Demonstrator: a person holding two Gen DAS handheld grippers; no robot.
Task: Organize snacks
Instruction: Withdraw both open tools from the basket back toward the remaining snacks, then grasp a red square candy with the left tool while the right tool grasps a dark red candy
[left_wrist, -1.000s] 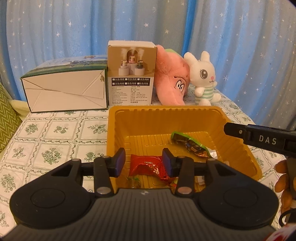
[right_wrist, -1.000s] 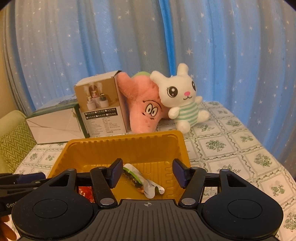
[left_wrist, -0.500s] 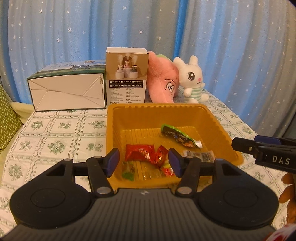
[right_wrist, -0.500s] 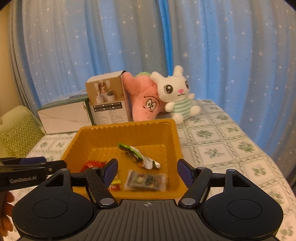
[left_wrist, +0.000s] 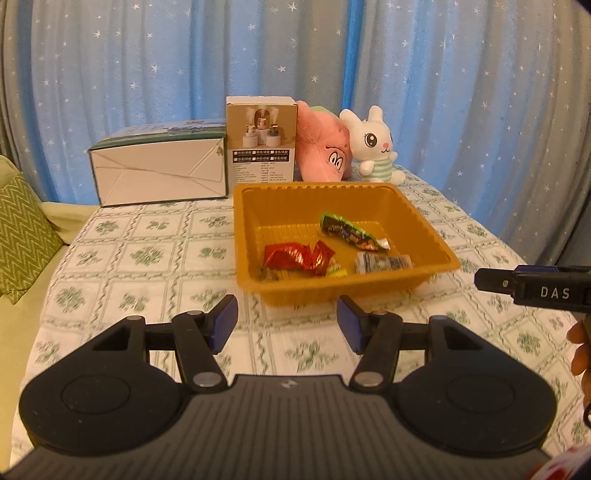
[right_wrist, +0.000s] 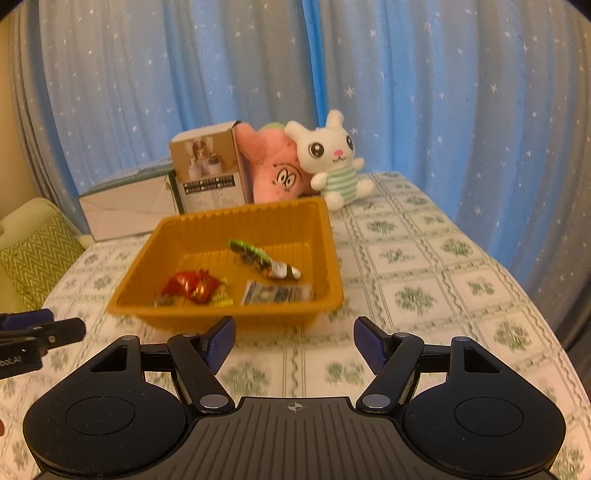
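Note:
An orange plastic tray (left_wrist: 424, 229) (right_wrist: 140, 273) sits on the patterned tablecloth. In it lie a red wrapped snack (left_wrist: 291, 254) (right_wrist: 192, 284), a green wrapped snack (left_wrist: 347, 230) (right_wrist: 258, 258), a clear flat packet (left_wrist: 382, 263) (right_wrist: 277, 293) and a small yellow-green candy (left_wrist: 336, 271). My left gripper (left_wrist: 288, 323) is open and empty, in front of the tray's near edge. My right gripper (right_wrist: 293, 341) is open and empty, also short of the tray. The right gripper's side shows in the left wrist view (left_wrist: 532, 290); the left gripper's side shows in the right wrist view (right_wrist: 37, 332).
Behind the tray stand a white and green carton (left_wrist: 159, 173), a tan product box (left_wrist: 262, 140), a pink plush (left_wrist: 325, 147) and a white rabbit plush (left_wrist: 373, 147). A green zigzag cushion (left_wrist: 22, 229) lies at left. Blue starred curtains hang behind.
Both grippers have pulled back from over the tray toward the near side of the table, and their jaws have opened wider. The snacks stay in the tray.

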